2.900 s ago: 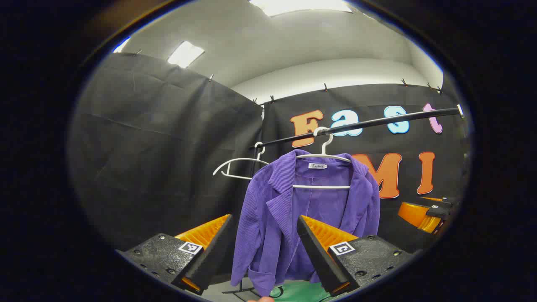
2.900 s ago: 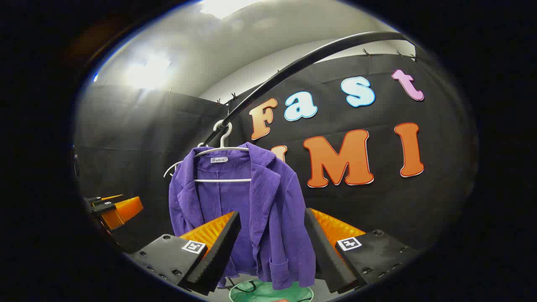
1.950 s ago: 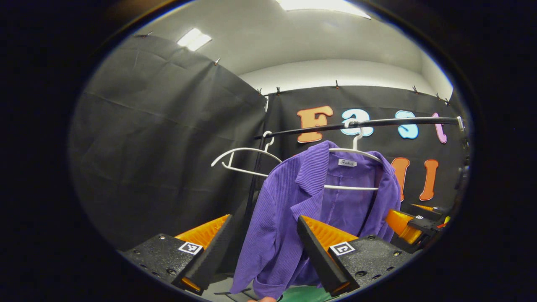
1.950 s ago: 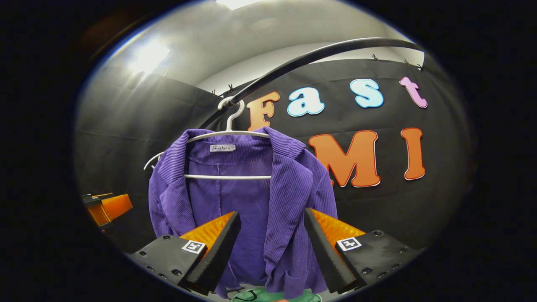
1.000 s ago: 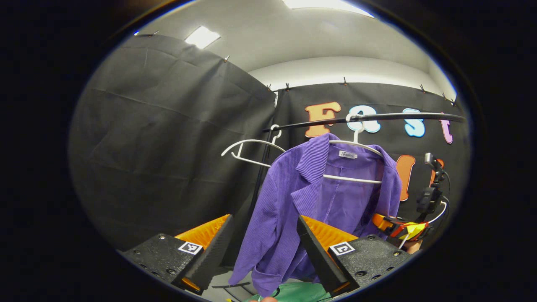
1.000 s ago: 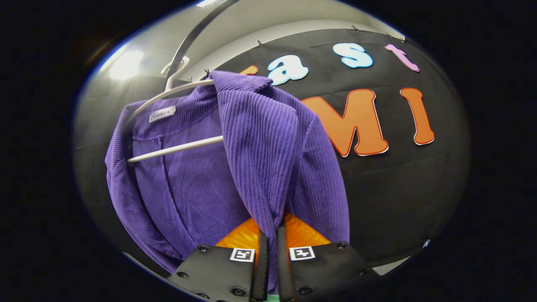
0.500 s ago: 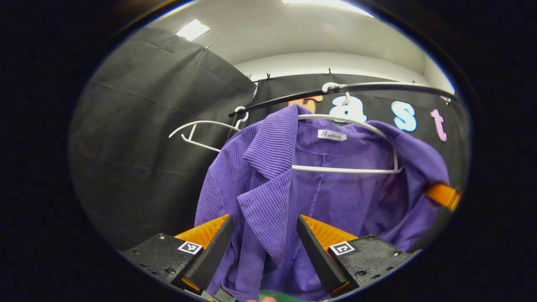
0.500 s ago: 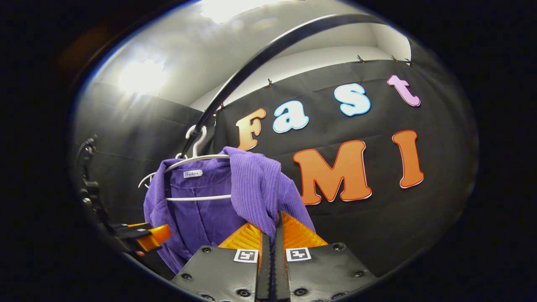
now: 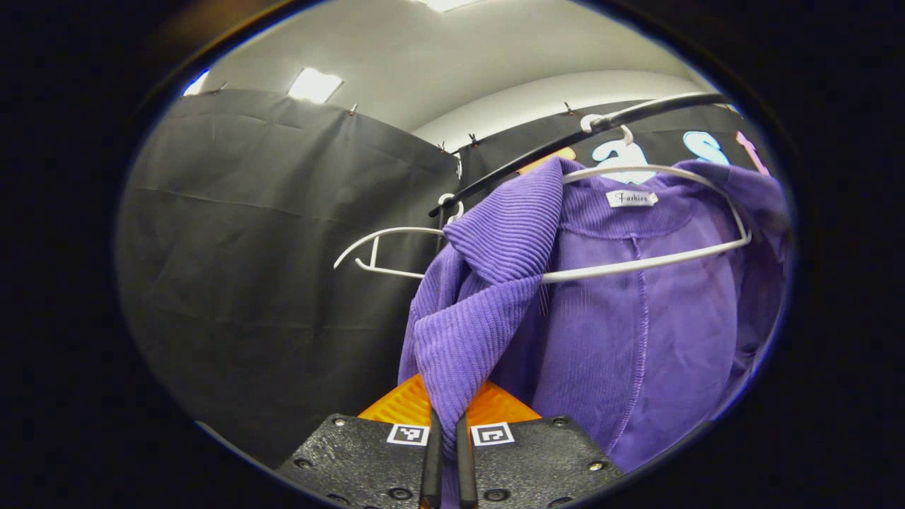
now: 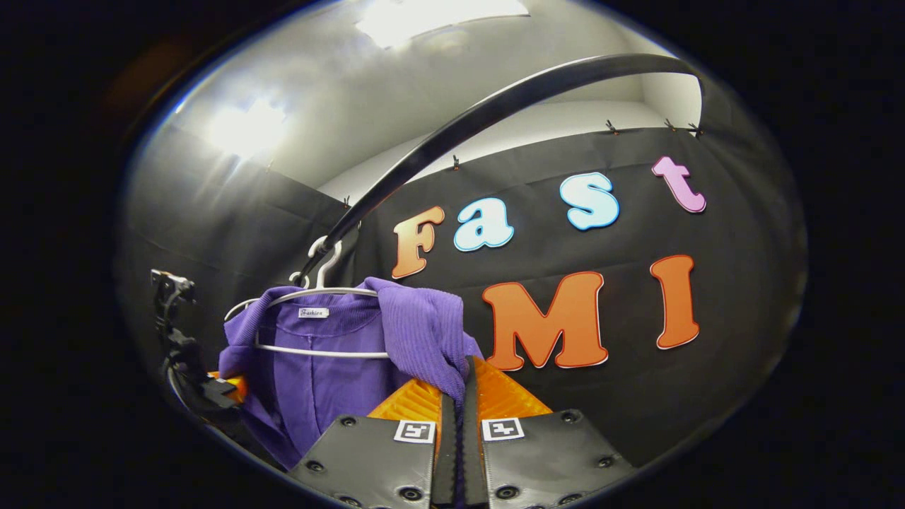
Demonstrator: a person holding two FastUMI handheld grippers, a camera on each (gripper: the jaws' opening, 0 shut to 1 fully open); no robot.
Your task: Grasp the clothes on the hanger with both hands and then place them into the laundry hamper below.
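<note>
Black cloth walls enclosed a black rail [image 10: 495, 106] where the purple ribbed jacket [image 9: 636, 318] hung on a white wire hanger [image 9: 657, 212]. Left tool [image 9: 444, 452] and right tool [image 10: 454, 431] each pinched a lapel. Lifting both shoulders off evenly would probably free it cleanly.

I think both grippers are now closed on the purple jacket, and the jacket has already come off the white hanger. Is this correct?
Not fully. Both the left gripper and the right gripper are closed on the purple jacket, but the jacket is still on the white hanger, which hooks over the black rail. The left gripper view shows the hanger bar inside the jacket.
</note>
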